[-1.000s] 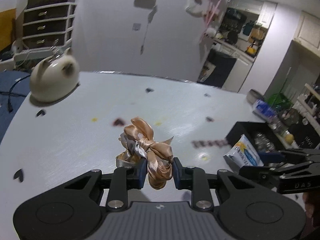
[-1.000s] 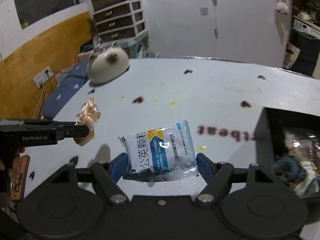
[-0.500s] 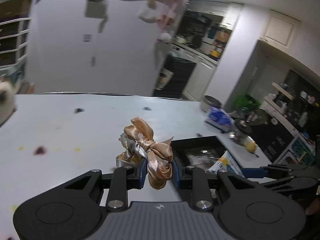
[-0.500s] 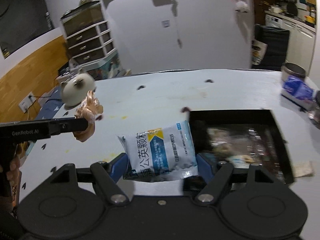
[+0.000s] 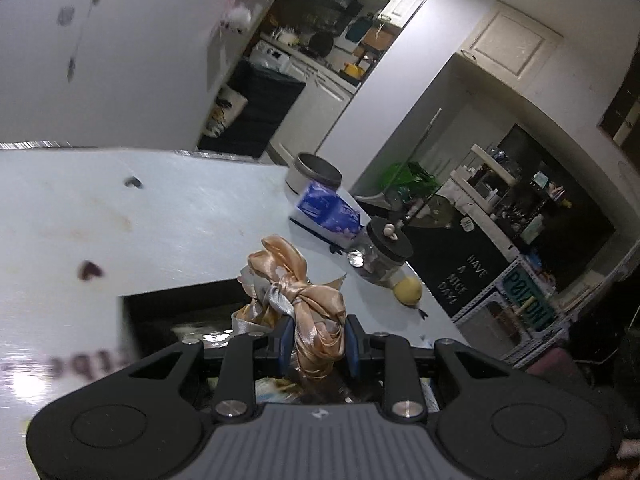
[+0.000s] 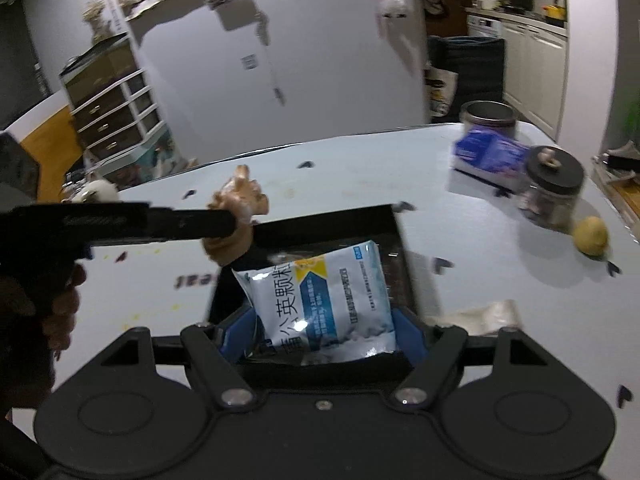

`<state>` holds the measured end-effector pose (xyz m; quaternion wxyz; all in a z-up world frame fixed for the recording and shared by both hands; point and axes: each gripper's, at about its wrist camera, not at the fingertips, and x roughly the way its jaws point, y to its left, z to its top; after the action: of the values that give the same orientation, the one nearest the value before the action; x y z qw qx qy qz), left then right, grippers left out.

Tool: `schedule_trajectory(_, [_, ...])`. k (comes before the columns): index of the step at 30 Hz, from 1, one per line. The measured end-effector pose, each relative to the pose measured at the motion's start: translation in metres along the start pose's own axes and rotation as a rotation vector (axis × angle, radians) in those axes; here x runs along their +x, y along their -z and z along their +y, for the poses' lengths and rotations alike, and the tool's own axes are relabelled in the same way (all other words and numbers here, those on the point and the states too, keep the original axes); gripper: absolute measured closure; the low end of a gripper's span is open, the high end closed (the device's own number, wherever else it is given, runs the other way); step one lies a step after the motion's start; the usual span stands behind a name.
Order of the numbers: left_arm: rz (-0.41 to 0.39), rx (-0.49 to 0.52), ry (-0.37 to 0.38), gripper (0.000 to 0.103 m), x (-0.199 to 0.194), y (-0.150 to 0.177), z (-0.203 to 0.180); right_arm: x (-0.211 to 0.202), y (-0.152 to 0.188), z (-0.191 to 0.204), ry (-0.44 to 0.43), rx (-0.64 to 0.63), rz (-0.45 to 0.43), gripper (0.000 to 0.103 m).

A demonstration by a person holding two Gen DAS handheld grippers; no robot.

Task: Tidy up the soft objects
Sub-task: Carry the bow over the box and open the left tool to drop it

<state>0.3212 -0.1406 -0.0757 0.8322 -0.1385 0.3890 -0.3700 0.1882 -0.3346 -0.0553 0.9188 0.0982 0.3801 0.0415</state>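
Pale grey surface (image 6: 360, 184) fills a dim kitchen, a black bin (image 6: 394, 232) on it. Over the bin, right gripper (image 6: 320, 330) jaws pinch an upright white packet (image 6: 320, 300); left gripper (image 5: 314, 340) jaws clamp a satin bow (image 5: 304, 296) above the bin's edge.

Glossy satin ribbon bow (image 5: 304, 300), shiny crinkled plastic pouch (image 6: 320, 304), smooth matt pale table (image 6: 500, 280).
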Motion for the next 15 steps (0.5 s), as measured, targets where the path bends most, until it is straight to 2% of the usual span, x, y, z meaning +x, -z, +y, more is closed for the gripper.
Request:
schedule_trajectory(2, [0.029, -0.009, -0.022, 0.075, 0.020, -0.002, 0.001, -0.004, 0.003, -0.015, 0.019, 0.015, 0.001, 0.027])
schedule_trajectory(7, [0.180, -0.001, -0.159, 0.075, 0.075, -0.002, 0.007, -0.012, 0.008, -0.040, 0.064, 0.052, 0.007, 0.027])
schedule_trajectory(15, [0.285, 0.037, -0.180, 0.075, 0.122, 0.000, 0.019, -0.015, 0.008, -0.059, 0.084, 0.062, 0.014, 0.027])
